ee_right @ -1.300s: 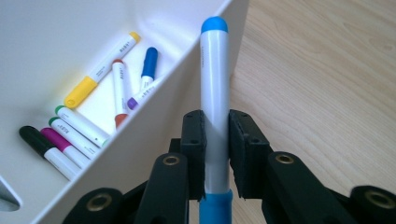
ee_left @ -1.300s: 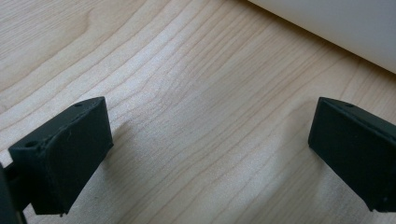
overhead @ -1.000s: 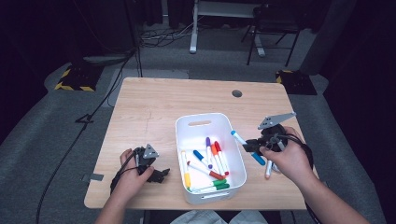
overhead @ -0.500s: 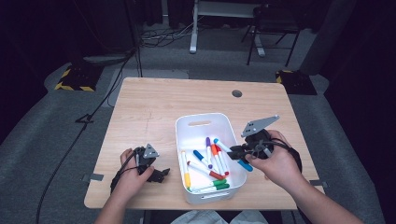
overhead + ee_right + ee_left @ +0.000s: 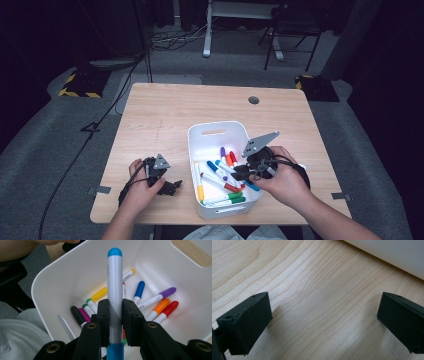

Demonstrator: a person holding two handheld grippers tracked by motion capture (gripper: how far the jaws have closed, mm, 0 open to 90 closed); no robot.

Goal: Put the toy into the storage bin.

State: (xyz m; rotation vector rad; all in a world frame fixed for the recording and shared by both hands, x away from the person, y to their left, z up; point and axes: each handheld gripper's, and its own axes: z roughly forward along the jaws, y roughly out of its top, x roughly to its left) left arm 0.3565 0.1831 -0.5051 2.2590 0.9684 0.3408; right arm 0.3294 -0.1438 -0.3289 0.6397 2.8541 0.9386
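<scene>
Marker with the blue cap, light, stiff and smooth-barrelled so it could slide, sits clamped at mid-barrel in the closed right gripper over the white bin, while the left gripper rests wide open and empty on the surface.

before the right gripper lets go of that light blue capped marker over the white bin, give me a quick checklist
1. Right gripper shut on the white marker with light blue cap: ok
2. Marker above the white plastic bin, inside its rim: ok
3. Room among the coloured markers on the bin floor: ok
4. Left gripper open, over bare wooden table, apart from the bin: ok
5. Height above the bin floor: cannot tell
</scene>
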